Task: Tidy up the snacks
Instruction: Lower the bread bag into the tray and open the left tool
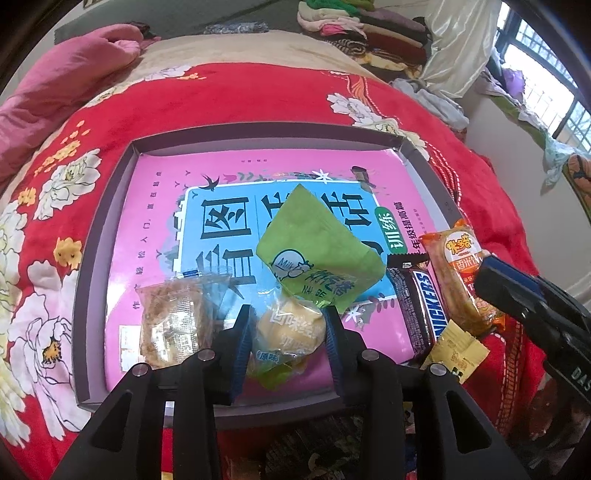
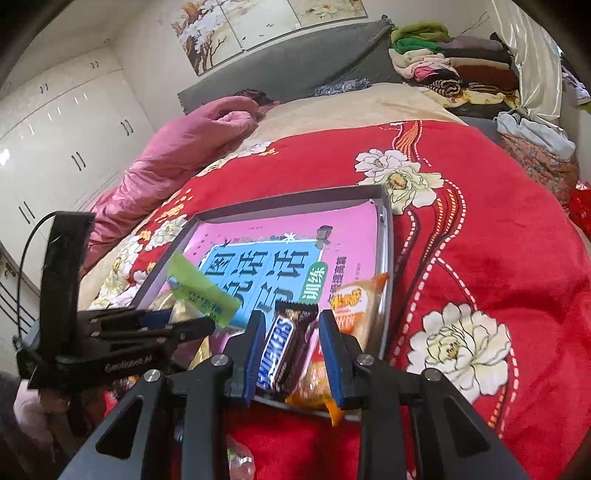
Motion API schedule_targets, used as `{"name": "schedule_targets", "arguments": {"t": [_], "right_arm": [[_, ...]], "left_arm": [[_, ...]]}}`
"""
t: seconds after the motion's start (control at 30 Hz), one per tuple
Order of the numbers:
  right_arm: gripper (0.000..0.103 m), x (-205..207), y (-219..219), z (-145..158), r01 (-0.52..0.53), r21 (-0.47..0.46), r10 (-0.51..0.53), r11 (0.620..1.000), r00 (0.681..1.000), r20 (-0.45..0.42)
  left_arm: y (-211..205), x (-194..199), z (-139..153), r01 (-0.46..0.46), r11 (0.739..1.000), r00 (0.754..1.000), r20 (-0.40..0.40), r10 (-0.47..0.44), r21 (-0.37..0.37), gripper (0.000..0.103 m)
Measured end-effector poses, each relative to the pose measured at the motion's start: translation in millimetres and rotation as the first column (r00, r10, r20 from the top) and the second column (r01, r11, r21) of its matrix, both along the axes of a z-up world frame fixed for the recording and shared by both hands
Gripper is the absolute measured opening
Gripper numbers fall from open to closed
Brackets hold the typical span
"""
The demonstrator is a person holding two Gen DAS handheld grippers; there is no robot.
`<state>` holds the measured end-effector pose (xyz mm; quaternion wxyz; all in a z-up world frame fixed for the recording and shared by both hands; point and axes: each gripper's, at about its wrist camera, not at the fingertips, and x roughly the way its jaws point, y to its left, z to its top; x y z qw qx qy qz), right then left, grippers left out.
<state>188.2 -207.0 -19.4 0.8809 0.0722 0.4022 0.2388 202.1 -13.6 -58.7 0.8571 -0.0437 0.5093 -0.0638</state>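
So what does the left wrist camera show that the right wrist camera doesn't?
Only the left wrist view shows the clear-wrapped snack in the box and the window. Only the right wrist view shows the white wardrobe and the flower painting. Both show the grey box, the pink book, the green packet between the left gripper's fingers, and the Snickers bar in the right gripper.

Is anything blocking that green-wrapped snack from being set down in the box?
Nothing visible does. The left gripper holds the green-wrapped snack over the box, and the pink book cover beneath and beyond it lies bare. The clear-wrapped snack sits to its left, the Snickers bar to its right.
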Motion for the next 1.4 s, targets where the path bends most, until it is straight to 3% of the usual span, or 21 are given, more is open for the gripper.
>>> {"name": "schedule_targets", "arguments": {"t": [0.33,0.73,0.9,1.1,1.23,1.4], "right_arm": [[0.031,-10,10,-2,-0.033,-0.082,0.033,0.996,0.999,-0.001],[0.031,-10,-1,0,0.010,-0.048,-0.010,0.999,1.000,0.009],[0.039,-16,-7,7,0.042,-0.022,-0.041,0.999,0.998,0.042],[0.041,-15,-19,9,0.085,0.021,-0.086,0.996,0.996,0.037],[0.046,-16,-24,13,0.105,0.041,-0.107,0.994,0.993,0.051],[0.053,-19,-24,17,0.115,0.047,-0.118,0.992,0.991,0.064]], "left_arm": [[3,-3,-1,-0.009,1.000,1.000,-0.001,0.009,-0.007,0.044],[6,-4,8,-0.002,1.000,1.000,0.025,0.003,-0.015,0.053],[5,-4,11,-0.006,1.000,0.999,0.036,0.006,-0.008,0.060],[2,-8,21,-0.003,1.000,0.998,0.067,0.002,0.009,0.064],[3,-13,33,-0.005,1.000,0.995,0.099,0.005,0.004,0.074],[4,-17,45,-0.021,0.999,0.991,0.134,0.017,0.026,0.075]]}}
